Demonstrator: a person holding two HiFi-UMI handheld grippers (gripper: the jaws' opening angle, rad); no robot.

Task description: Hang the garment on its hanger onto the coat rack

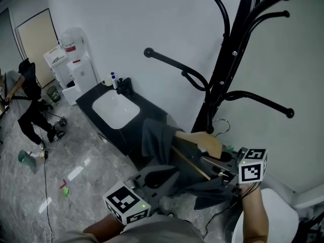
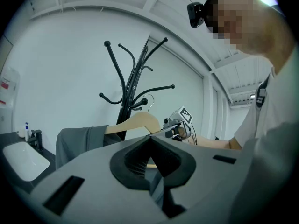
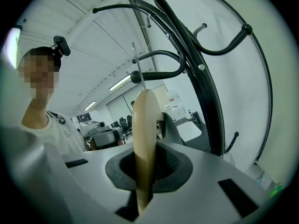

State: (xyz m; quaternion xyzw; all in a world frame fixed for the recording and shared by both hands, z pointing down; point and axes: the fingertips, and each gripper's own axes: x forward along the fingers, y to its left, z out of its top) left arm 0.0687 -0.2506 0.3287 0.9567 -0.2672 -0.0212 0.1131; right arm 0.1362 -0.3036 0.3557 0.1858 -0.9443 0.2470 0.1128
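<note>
A wooden hanger carries a grey garment and is held in front of the black coat rack. My right gripper is shut on the hanger's shoulder; in the right gripper view the wood stands edge-on between its jaws, below the rack's curved arms. The hanger's metal hook sits beside the rack pole, on no arm. My left gripper is lower and to the left, shut on the garment's lower cloth. The left gripper view shows the hanger, garment and rack ahead.
A black counter with a white sink stands left of the rack, with a soap bottle on it. Further back are a white water dispenser and a person. A white rounded object lies at lower right.
</note>
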